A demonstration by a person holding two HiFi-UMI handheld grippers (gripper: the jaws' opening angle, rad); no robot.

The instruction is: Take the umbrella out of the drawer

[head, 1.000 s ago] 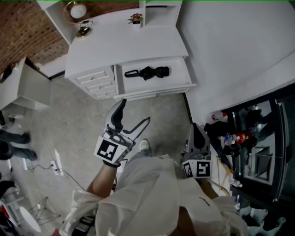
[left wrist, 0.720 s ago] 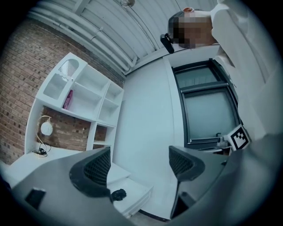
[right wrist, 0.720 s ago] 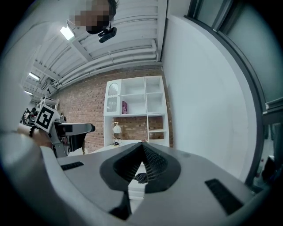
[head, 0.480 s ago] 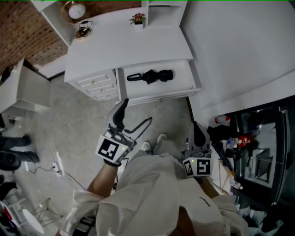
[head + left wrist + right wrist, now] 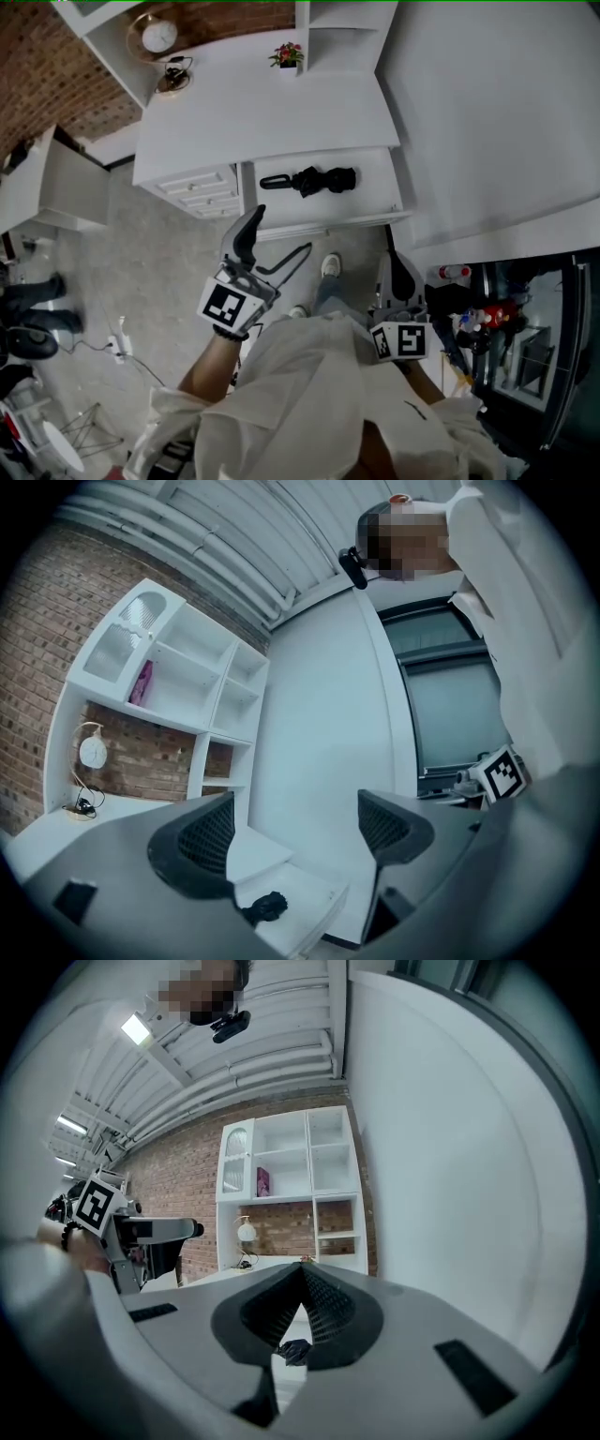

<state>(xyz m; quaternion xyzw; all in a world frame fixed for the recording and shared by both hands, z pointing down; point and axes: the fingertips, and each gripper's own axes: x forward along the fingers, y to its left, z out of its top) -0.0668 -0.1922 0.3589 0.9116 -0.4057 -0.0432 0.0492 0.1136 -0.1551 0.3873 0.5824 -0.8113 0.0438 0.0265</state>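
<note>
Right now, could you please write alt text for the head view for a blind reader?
A folded black umbrella lies in an open white drawer. Nearer the camera, the left gripper is open and the right gripper shut, both short of it.

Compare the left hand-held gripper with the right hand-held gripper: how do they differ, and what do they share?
The left hand-held gripper has its jaws wide apart; the right hand-held gripper has its jaws closed together. In the head view the left one is held nearer the open drawer, while the right one sits closer to the person's body. Both are empty, and neither touches the umbrella in the drawer.
</note>
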